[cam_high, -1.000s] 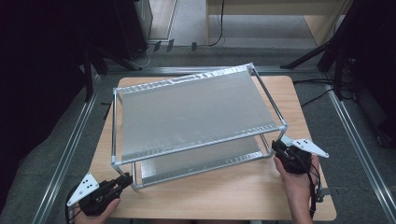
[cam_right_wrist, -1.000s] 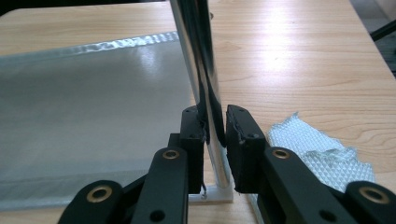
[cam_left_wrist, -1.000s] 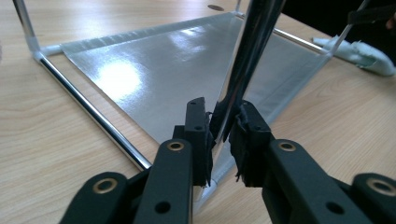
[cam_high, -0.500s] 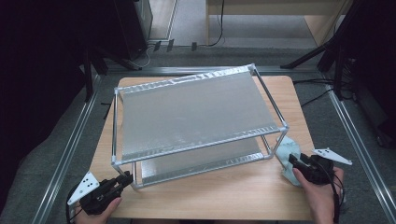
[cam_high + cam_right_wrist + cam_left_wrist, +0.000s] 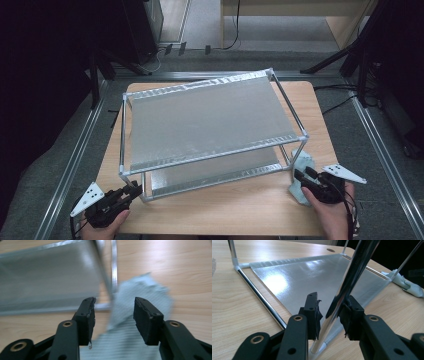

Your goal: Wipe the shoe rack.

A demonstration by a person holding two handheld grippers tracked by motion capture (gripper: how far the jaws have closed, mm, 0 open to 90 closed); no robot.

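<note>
On the wooden table (image 5: pixel 240 210), two-tier metal rack (image 5: pixel 210 120) stands centred. Left gripper (image 5: pixel 329 315) at its near-left corner post (image 5: pixel 352 277); jaws just opening, post between them, pads slack. Right gripper (image 5: pixel 113 312) released, jaws just widening over pale cloth (image 5: pixel 140 302) lying flat beside near-right leg.

This looks like a lab or test room set up for recording, not a home. A small wooden table (image 5: pixel 230 215) stands alone on grey carpet (image 5: pixel 60 170), boxed in by metal rails (image 5: pixel 75 155) laid along the floor. Black stand legs (image 5: pixel 335 57) reach in from the dark edges, and cables (image 5: pixel 235 30) trail across the floor behind. Pale wooden furniture (image 5: pixel 345 15) lines the back. On the table stand only a bare two-level metal shelf (image 5: pixel 210 120) and a grey cloth (image 5: pixel 302 175).
</note>
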